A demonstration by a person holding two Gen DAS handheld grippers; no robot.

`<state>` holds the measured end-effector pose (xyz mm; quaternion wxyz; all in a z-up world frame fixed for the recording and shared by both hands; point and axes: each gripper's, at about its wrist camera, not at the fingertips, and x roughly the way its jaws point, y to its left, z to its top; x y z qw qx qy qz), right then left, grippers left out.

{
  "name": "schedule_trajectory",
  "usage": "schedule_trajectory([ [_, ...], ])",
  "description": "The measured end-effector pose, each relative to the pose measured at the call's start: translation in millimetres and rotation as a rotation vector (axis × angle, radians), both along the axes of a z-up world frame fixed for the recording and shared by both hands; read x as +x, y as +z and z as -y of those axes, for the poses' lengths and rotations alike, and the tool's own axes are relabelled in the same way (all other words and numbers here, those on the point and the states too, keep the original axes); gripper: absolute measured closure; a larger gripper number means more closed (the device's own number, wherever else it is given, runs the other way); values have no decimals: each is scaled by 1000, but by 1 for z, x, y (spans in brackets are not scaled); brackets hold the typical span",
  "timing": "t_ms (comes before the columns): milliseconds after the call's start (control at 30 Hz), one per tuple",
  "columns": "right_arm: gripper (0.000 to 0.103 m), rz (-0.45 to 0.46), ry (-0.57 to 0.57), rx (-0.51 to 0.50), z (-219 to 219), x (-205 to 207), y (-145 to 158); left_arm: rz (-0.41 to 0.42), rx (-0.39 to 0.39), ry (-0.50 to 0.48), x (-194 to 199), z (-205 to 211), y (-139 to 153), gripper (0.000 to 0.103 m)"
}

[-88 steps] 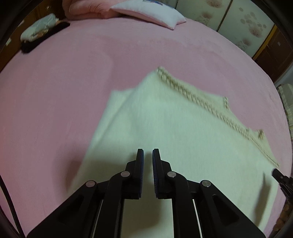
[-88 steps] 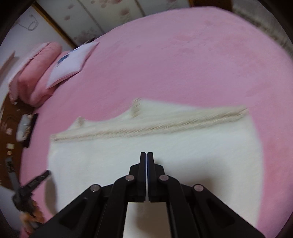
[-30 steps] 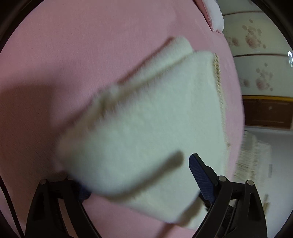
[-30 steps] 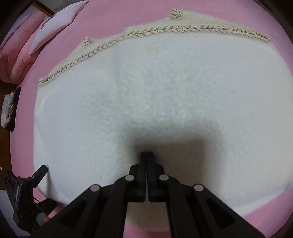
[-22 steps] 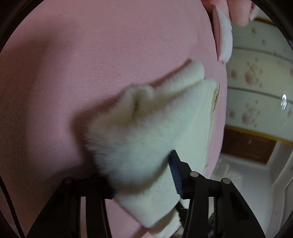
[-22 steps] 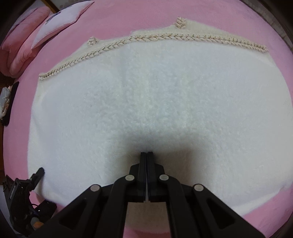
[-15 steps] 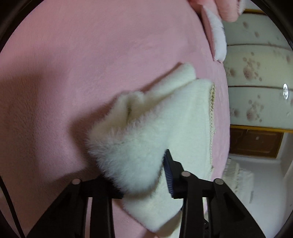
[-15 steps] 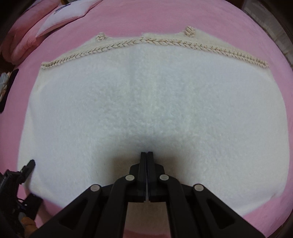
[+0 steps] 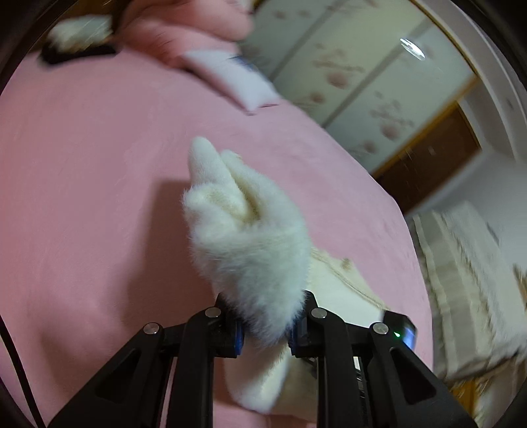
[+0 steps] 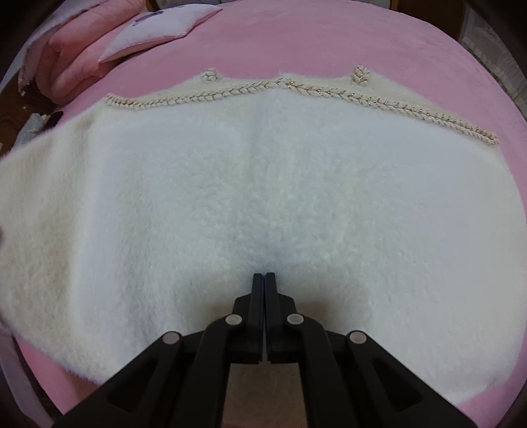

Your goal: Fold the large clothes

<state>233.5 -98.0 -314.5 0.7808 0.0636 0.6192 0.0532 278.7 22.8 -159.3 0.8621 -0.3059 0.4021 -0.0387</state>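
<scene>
A fluffy cream garment (image 10: 263, 184) with a braided trim (image 10: 296, 89) along its far edge lies spread on the pink bed (image 10: 329, 33). My right gripper (image 10: 264, 280) is shut and empty, its tips pressing down on the garment's middle. My left gripper (image 9: 265, 324) is shut on a bunched corner of the garment (image 9: 247, 237) and holds it lifted above the bed; the corner sticks up between the fingers. In the right wrist view the garment's left side rises off the bed (image 10: 29, 171).
A white pillow (image 10: 158, 29) and folded pink bedding (image 10: 75, 59) lie at the head of the bed. A dark object with a pale cloth (image 9: 75, 42) sits at the far left. Floral wardrobe doors (image 9: 362, 92) and a striped cloth (image 9: 467, 280) stand beyond the bed's right edge.
My left gripper has closed on the garment's corner and lifted it, swinging its view up towards the room. My right gripper has stayed shut and pressed on the garment.
</scene>
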Motion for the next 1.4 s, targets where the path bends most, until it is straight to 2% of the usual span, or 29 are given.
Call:
schedule_trajectory([
  [133,103,31,25,115,17,-10,-2,65,-12,-71,-1,36,34,86],
  [233,103,11,9,253,36,-12,-7,107,2,-135,-5,72,54,87],
  [267,103,-3,-3,319,45,-12,-11,117,3,-153,-8,85,58,87],
  [400,103,-24,30,452,64,-15,-19,129,-24,-227,-24,138,63,87],
  [500,103,-20,62,480,81,-16,-17,160,7,-333,-28,182,67,87],
  [567,103,-3,38,478,107,-16,-10,163,-4,-395,-27,209,67,87],
  [600,103,10,10,445,123,-16,-9,157,-23,-427,-30,219,66,87],
  [700,103,13,-93,603,179,-20,-13,140,-68,-502,-45,250,66,87],
  [767,103,25,-168,639,220,-26,-12,130,-70,-536,-48,264,64,87],
  [867,103,56,-241,472,274,-36,-2,86,-92,-592,-38,295,48,90],
  [900,103,53,-254,485,289,-39,-1,73,-137,-647,-40,306,42,98],
  [933,103,41,-283,533,310,-42,0,48,-195,-705,-47,315,36,103],
  [967,103,37,-310,557,324,-44,1,17,-210,-740,-47,327,26,103],
  [1033,103,53,-330,563,343,-47,9,-8,-145,-844,-66,359,20,103],
  [1133,97,54,-315,571,351,-49,22,-29,-12,-954,-89,394,17,99],
  [1200,97,33,-283,598,351,-32,28,-90,40,-993,-96,406,9,95],
  [1300,97,-15,-226,624,346,-9,26,-201,101,-1000,-98,399,-7,86],
  [1333,93,-43,-201,628,354,-2,25,-240,129,-998,-98,397,-13,85],
  [1367,81,-72,-178,621,346,9,20,-266,159,-987,-97,394,-17,84],
  [1400,75,-100,-158,609,335,16,21,-292,190,-968,-95,388,-21,83],
])
